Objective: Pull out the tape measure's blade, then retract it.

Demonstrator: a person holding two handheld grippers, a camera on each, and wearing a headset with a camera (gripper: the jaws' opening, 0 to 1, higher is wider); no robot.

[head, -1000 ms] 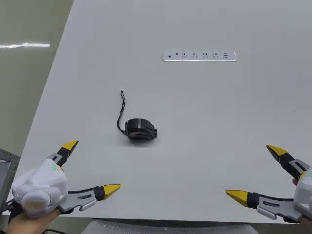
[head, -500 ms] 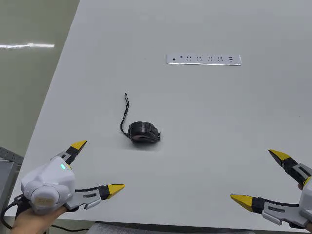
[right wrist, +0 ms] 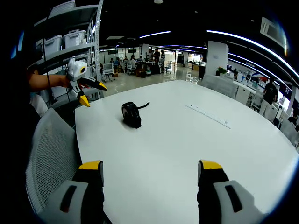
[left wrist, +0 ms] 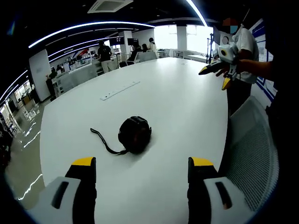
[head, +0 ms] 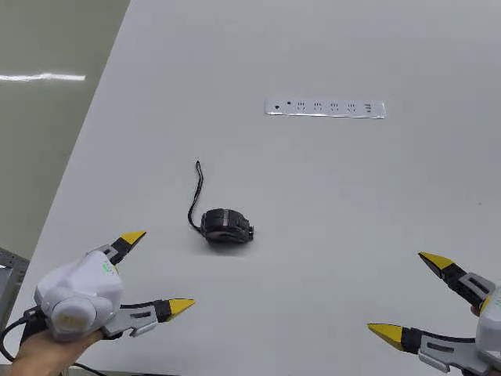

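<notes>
Legible text, brands, numbers: none; any print on the tape measure [head: 225,225] or the power strip [head: 325,108] is too small to read.

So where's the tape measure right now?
In the head view, the tape measure lies on the table ahead of the left gripper, nearer than the power strip.

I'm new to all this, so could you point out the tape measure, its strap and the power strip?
tape measure [head: 226,225], head view, on its black case.
strap [head: 196,190], head view, midway along the cord.
power strip [head: 325,108], head view, middle of its white body.
</notes>
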